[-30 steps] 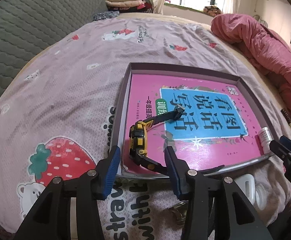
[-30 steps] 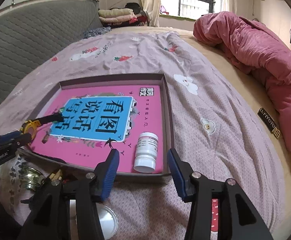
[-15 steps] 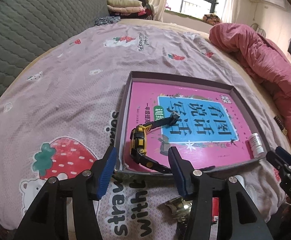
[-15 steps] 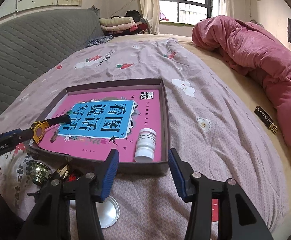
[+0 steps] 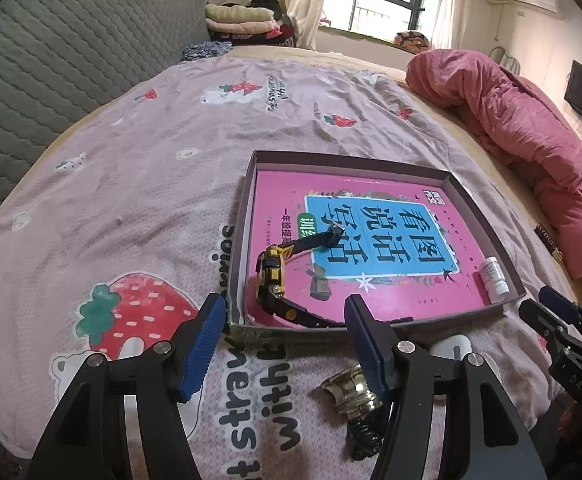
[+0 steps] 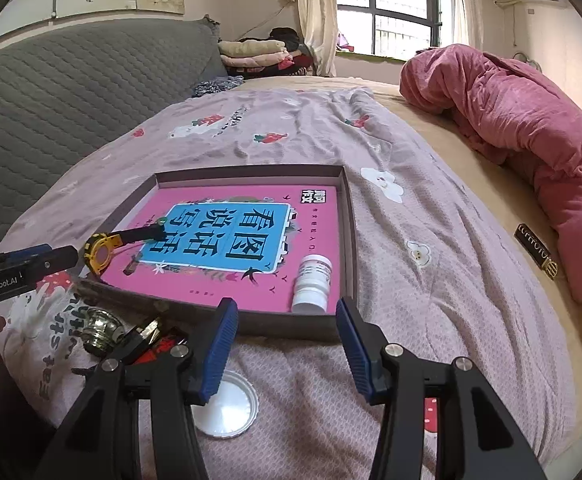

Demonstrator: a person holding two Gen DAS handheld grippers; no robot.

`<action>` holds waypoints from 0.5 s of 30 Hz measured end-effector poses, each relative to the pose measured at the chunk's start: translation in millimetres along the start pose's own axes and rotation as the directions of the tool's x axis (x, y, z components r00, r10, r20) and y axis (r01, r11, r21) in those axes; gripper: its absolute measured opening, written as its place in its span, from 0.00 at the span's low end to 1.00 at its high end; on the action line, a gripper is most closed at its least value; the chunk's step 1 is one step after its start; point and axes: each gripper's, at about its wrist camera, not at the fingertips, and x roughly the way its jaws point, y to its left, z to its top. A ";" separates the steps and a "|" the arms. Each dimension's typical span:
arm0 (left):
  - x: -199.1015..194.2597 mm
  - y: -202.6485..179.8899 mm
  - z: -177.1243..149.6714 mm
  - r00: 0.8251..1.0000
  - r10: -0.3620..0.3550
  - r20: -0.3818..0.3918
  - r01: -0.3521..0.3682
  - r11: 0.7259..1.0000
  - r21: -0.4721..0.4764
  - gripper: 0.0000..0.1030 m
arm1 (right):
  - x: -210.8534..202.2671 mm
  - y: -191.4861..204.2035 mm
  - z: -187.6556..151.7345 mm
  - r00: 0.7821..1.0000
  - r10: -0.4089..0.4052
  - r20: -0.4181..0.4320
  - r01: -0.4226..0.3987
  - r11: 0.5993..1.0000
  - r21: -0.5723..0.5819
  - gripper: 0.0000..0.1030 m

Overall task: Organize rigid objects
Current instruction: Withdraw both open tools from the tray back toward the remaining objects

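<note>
A shallow grey box (image 5: 243, 240) (image 6: 349, 240) on the bed holds a pink book (image 5: 371, 280) (image 6: 315, 220), a yellow-black watch (image 5: 271, 276) (image 6: 101, 250) and a small white bottle (image 5: 494, 276) (image 6: 313, 282). My left gripper (image 5: 285, 344) is open and empty, just before the box's near-left corner. My right gripper (image 6: 287, 344) is open and empty, before the box's near edge by the bottle. A brass knob (image 5: 351, 394) (image 6: 99, 332) and a white lid (image 6: 227, 406) lie on the sheet outside the box.
A crumpled pink quilt (image 5: 523, 132) (image 6: 523, 128) lies at the right. A grey padded headboard (image 5: 51, 60) runs along the left. Dark and red small items (image 6: 151, 344) lie beside the knob. A black badge (image 6: 535, 250) lies on the tan sheet.
Both grippers have drawn back and up from the box. The watch and the bottle stay where they lie in it. The knob and lid have come into view.
</note>
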 end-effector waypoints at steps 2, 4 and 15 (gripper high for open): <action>-2.6 1.7 -1.8 1.000 -0.005 -0.003 0.005 1.000 -0.002 0.62 | -2.9 0.9 -0.9 1.000 0.004 0.004 -0.004 1.000 -0.003 0.50; -6.3 1.6 -4.6 1.000 -0.002 -0.002 0.002 1.000 0.006 0.62 | -5.0 1.4 -1.7 1.000 0.004 0.005 -0.004 1.000 -0.008 0.50; -21.8 -10.7 -22.8 0.999 -0.024 -0.025 0.025 0.999 0.047 0.62 | -14.3 6.3 -12.8 0.999 0.034 -0.021 -0.035 0.999 -0.020 0.50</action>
